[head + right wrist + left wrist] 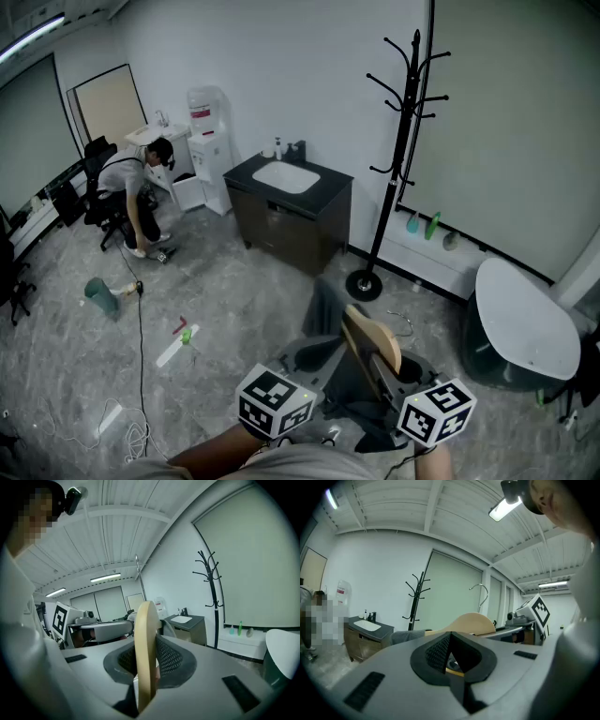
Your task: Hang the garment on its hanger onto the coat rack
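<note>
Your right gripper [146, 660] is clamped on the hanger [371, 343]: a smooth pale-wood arch, edge-on between ribbed black pads, with a thin metal hook above. The soft grey garment [330, 305] drapes off it, low in front of you. Your left gripper [449, 644] has its jaws meeting at the tips. The black, branching coat rack [398, 150] stands well apart by the wall.

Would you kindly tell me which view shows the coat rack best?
The head view: the rack stands whole there, from hooks to round base. In the left gripper view the rack is small and far; in the right gripper view the rack shows hooks and pole; both hide the base.
</note>
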`<state>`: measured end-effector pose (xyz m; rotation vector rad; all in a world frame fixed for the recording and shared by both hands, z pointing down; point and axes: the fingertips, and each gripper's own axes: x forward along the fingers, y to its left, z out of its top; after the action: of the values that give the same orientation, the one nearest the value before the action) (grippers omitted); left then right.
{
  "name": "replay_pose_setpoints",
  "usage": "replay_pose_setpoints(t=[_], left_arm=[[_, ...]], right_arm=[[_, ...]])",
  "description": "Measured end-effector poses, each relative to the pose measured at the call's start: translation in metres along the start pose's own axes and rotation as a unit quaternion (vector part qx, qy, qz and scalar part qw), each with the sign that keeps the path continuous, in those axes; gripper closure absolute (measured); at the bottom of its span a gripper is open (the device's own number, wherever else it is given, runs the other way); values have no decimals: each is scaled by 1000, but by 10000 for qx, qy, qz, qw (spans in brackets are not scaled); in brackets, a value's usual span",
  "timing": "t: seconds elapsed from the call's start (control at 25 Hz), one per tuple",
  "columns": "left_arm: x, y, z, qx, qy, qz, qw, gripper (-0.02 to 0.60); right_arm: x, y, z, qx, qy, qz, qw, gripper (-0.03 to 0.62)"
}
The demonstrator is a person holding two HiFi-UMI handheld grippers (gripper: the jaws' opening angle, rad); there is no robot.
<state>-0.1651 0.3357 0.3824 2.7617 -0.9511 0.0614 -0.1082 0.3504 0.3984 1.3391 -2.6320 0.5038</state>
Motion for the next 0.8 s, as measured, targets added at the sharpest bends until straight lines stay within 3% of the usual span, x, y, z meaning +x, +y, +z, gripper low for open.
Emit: replay_pose_setpoints(t=[0.8], left_arm=[[22, -17, -5, 13, 31, -20, 10000, 577]], right_arm=[[-17, -35, 6, 50, -27, -23, 10000, 533]])
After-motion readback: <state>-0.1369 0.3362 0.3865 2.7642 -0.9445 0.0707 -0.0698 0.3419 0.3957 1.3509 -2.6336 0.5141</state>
